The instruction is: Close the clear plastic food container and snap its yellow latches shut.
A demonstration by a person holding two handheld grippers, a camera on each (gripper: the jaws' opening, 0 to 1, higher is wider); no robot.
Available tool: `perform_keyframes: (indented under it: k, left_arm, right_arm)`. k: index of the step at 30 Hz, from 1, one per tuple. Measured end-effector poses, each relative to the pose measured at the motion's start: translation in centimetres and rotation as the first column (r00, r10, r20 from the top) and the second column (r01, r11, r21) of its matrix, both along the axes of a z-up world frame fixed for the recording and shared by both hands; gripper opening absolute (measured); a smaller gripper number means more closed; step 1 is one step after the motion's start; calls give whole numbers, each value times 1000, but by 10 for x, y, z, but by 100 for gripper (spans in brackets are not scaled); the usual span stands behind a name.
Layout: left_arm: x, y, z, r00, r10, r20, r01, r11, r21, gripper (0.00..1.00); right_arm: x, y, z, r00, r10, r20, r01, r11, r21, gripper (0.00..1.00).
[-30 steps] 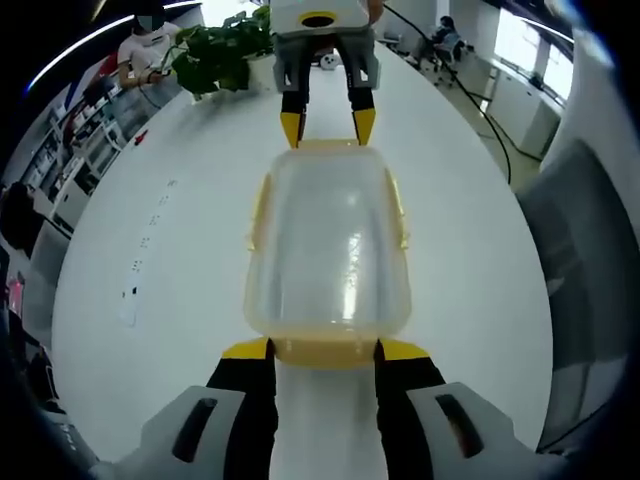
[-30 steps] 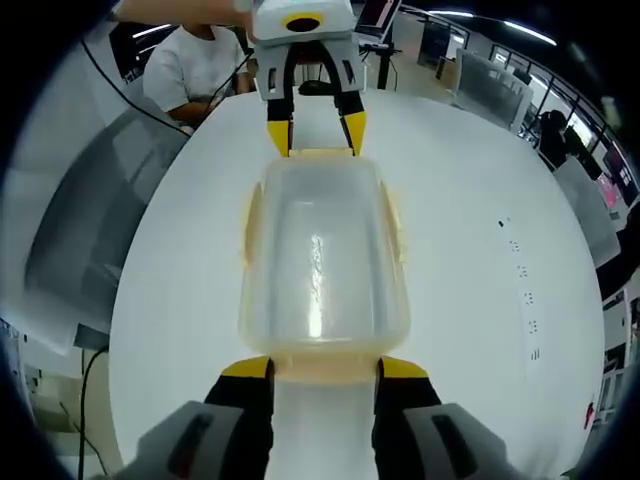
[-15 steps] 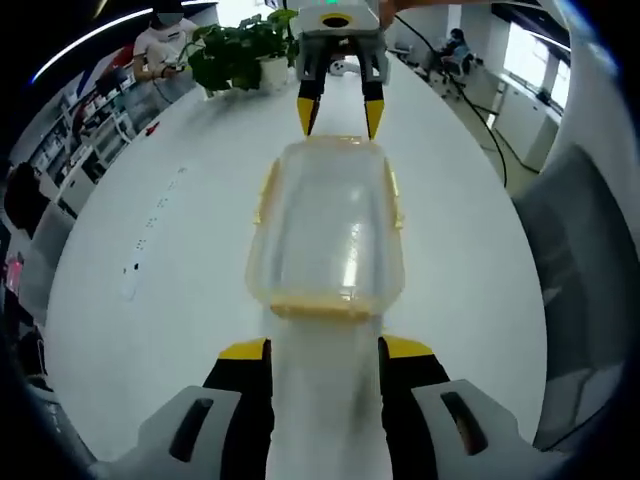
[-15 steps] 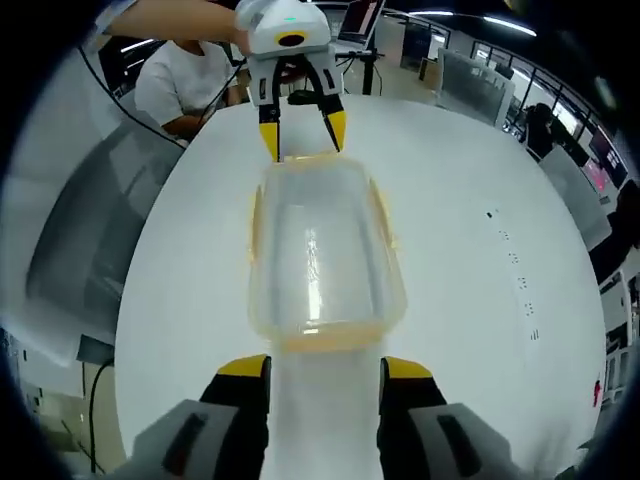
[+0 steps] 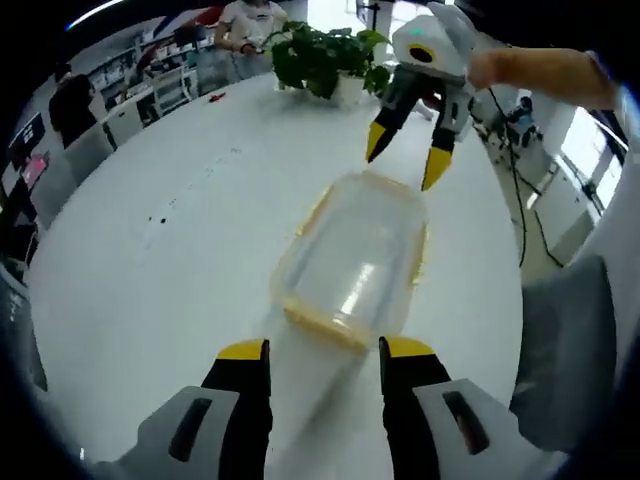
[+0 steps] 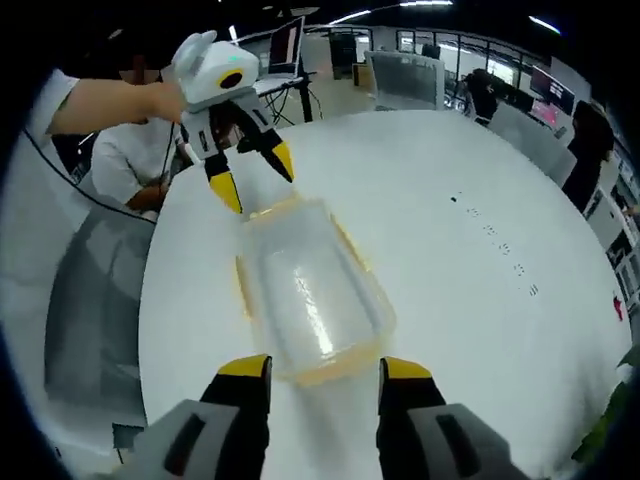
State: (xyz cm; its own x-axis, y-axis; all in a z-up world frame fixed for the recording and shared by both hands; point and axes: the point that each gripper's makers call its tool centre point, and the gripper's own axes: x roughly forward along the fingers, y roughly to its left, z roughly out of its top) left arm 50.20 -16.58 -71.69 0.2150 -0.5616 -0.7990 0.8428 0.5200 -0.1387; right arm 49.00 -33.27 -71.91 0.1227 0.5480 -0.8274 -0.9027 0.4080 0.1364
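White and broad, the table [image 5: 150,250] carries the clear plastic food container [image 5: 355,262] near its middle, lid on, with yellow latches [image 5: 318,207] running along its long sides and a yellow edge at the near end. In the left gripper view the left hand-held gripper [image 5: 323,352] sits just short of that near end, its yellow-tipped jaws spread wide and gripping nothing, apart from the container. Beyond the far end the right hand-held gripper [image 5: 404,167] hangs above the table, also spread wide, its tips just over the container's far corners (whether they touch the lid cannot be told). A potted plant [image 5: 325,60] stands at the table's far edge, and a grey chair back [image 5: 565,350] shows on the right. In the right gripper view the right hand-held gripper [image 6: 323,364] is likewise wide and empty just before the container [image 6: 310,290], while the left hand-held gripper [image 6: 250,175] hovers at the opposite end, held by a person's hand [image 6: 165,100]. Small dark marks [image 6: 495,240] dot the table.
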Motion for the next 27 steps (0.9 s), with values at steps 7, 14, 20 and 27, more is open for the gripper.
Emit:
perform_keyframes:
  k: [7,14,20,27]
  left_arm:
    - [-5,-5,-5,979,186,-88,-191,981,-48,38]
    - [-14,-8,-14,936,311,-166,-324,944,-56,39]
    - [-16,-16,-14,872,400,-281,-448,885,-128,39]
    - [-11,-17,-15,852,428,-302,-487,859,-157,38]
  right_arm:
    - [5,6,-4,971,-233,-57,237,968,76,38]
    - [5,4,-10,931,-353,-93,361,928,92,39]
    - [10,3,-14,889,-440,-126,455,880,135,39]
    - [12,5,-18,841,-497,-214,534,828,174,37]
